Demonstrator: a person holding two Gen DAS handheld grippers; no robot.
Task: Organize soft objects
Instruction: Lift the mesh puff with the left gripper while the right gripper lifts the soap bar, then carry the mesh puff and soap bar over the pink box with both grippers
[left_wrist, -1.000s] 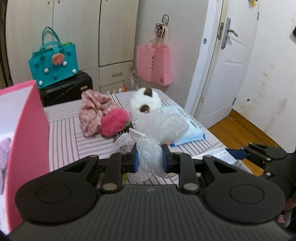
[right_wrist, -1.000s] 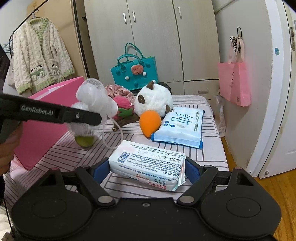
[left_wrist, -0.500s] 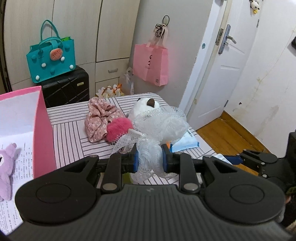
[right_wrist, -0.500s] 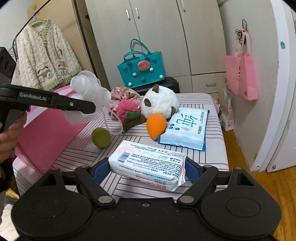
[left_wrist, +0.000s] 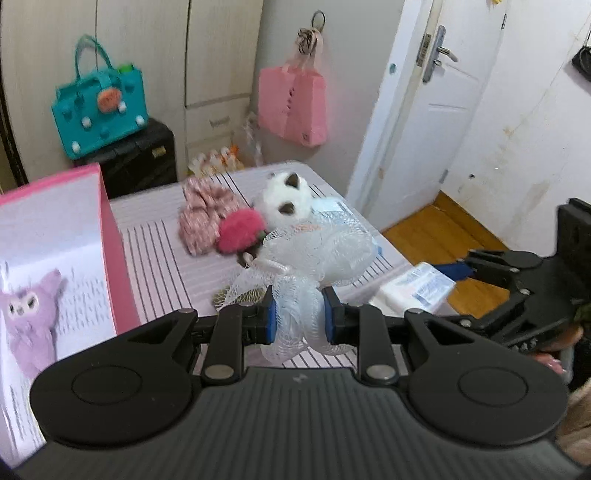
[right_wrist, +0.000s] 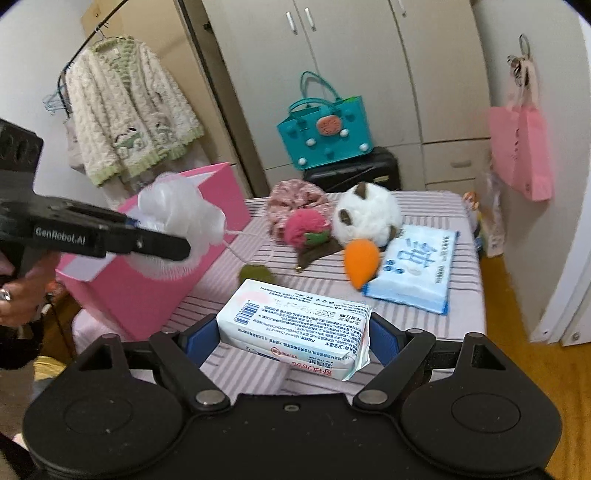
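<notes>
Left wrist view: a pink box (left_wrist: 110, 236) is standing just left, a purple plush (left_wrist: 29, 310) lying inside. The left gripper (left_wrist: 297, 319) is squeezing a frilly white mesh bath pouf (left_wrist: 317, 254) above the striped table (left_wrist: 155, 251), partly hiding the white plush (left_wrist: 286, 201).

Right wrist view: the right gripper (right_wrist: 295, 338) is clamping a white tissue pack (right_wrist: 295, 328) above the table's near edge; an orange sponge (right_wrist: 360, 264) and blue wipes pack (right_wrist: 417, 267) are lying beyond.

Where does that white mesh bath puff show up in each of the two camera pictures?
Left wrist view: white mesh bath puff at centre, pinched in the left gripper.
Right wrist view: puff at left, above the pink box.
Shared landmark: the teal tote bag by the wardrobe.
</notes>
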